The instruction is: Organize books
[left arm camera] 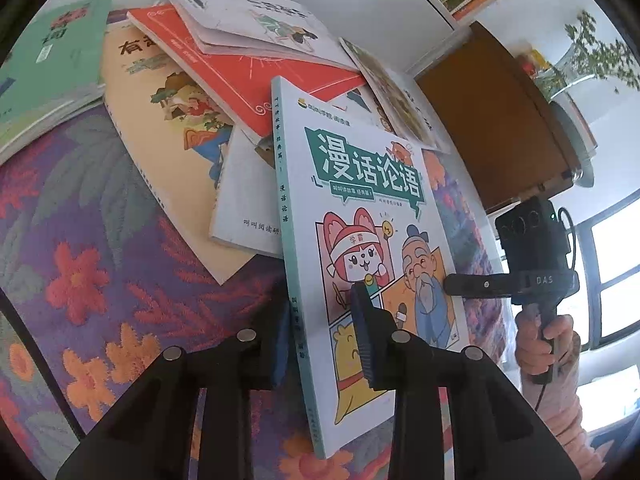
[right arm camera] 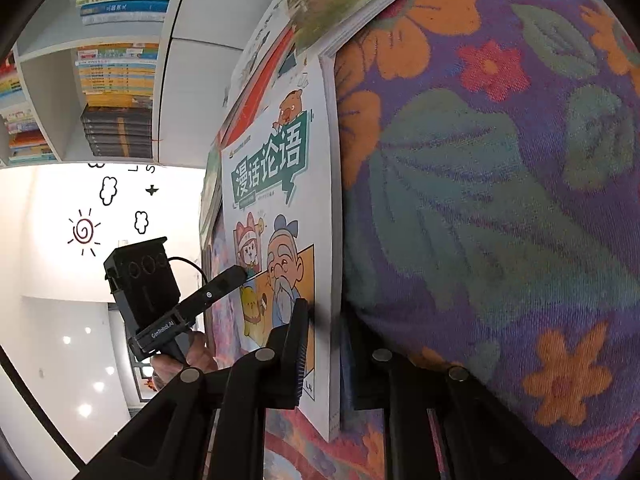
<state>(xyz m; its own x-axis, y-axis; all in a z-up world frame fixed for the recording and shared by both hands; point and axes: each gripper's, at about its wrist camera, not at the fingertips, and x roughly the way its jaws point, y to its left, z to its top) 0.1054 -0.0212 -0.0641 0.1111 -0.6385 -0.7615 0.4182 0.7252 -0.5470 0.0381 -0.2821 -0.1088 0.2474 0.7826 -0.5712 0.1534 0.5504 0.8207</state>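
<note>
A white comic-cover book (left arm camera: pixel 360 208) with a teal title banner is held up off the flowered cloth (left arm camera: pixel 100 264). My left gripper (left arm camera: pixel 324 336) is shut on its spine edge, one finger on each side. My right gripper (right arm camera: pixel 324 344) is shut on the opposite page edge of the same book (right arm camera: pixel 280 200). Each gripper shows in the other's view: the right one (left arm camera: pixel 452 282) touching the cover, the left one (right arm camera: pixel 240 274) too. Behind lies a messy pile of books: a red one (left arm camera: pixel 248 76), a cream one (left arm camera: pixel 168 120), a green one (left arm camera: pixel 52 60).
A white bookshelf (right arm camera: pixel 112 76) filled with stacked books stands beyond the table. A brown box (left arm camera: pixel 492 112) and a potted plant (left arm camera: pixel 592 52) sit at the far right. The flowered cloth (right arm camera: pixel 500 200) covers the table.
</note>
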